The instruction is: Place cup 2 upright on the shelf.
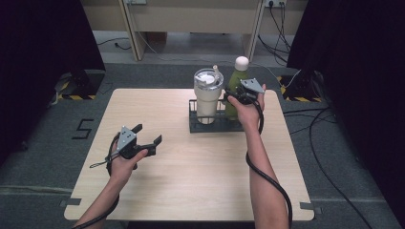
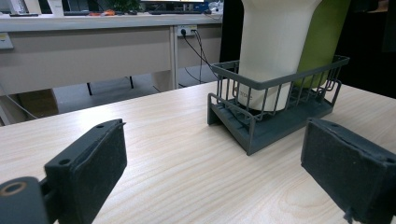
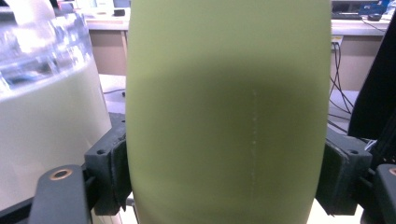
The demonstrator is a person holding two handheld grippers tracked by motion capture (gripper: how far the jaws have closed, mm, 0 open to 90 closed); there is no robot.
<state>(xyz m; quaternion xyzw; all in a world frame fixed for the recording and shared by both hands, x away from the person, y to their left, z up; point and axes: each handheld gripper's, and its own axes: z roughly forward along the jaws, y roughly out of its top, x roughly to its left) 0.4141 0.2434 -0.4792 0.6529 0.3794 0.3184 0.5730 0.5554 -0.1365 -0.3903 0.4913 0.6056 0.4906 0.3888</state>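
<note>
The green bottle [image 1: 233,85] with its white cap stands upright in the right-hand end of a dark wire rack [image 1: 203,127] that sits toward the far side of the wooden table [image 1: 191,176]. The right gripper [image 1: 235,97] is clamped around the bottle's body from the person's side: in the right gripper view the green wall [image 3: 229,116] sits squarely between the two black jaws, with a pad pressed against each flank. Just beside the bottle, in the left end of the same rack, stands a cream tumbler [image 1: 207,98] with a clear lid and a handle; the two containers are close together, though I cannot tell whether they touch. The right hand [image 1: 247,110] is held above the table at the rack's near right corner, its cable looping down along the forearm. Well apart from all this, the left gripper [image 1: 147,137] hovers over the near left part of the tabletop with its jaws spread wide and nothing between them; its own view looks across the bare wood toward the rack [image 2: 275,119], with the tumbler's base [image 2: 271,56] and a strip of the green bottle [image 2: 322,42] behind the wires.
</note>
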